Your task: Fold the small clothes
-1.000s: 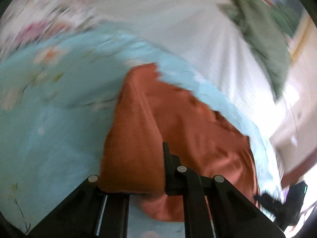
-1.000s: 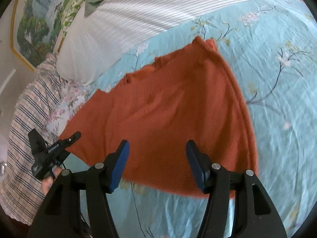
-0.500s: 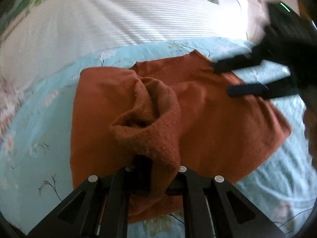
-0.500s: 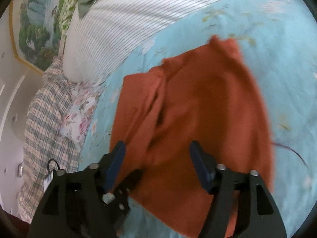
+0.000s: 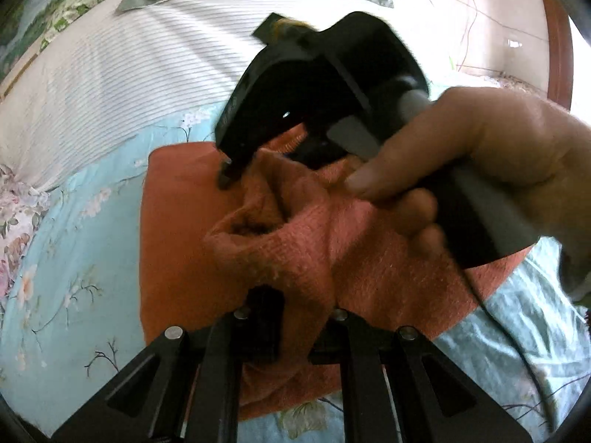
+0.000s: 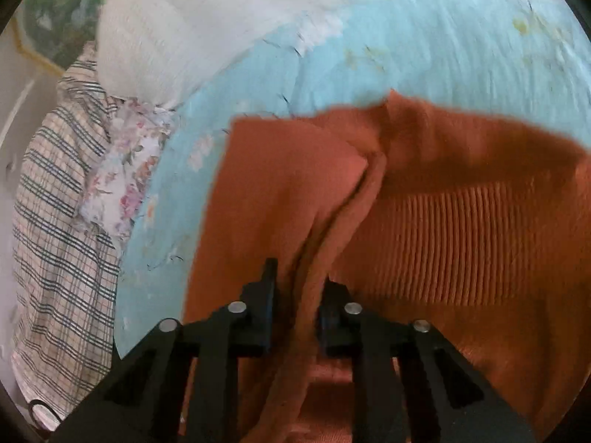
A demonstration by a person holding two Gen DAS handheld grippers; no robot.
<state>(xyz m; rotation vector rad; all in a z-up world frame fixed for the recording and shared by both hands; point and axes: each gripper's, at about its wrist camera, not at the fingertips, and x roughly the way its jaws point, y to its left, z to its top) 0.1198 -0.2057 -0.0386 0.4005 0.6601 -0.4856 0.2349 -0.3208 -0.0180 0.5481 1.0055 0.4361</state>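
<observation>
L claw (image 5: 295, 317): clamped on orange knit (image 5: 177, 229) fold, 6 o'clock
R claw (image 6: 295, 306): closing on knit ridge
Risk: thin bite, fold slips onto bed (image 5: 74, 258)

Blue floral bedsheet (image 5: 55, 258) — rust-orange knit garment (image 5: 177, 240), white striped pillow (image 5: 129, 74) directly on it.

A rust-orange ribbed knit garment (image 5: 177, 229) lies partly folded on the light-blue floral bedspread (image 5: 66, 258), one edge turned inward and a bunched ridge of cloth raised along its middle.
</observation>
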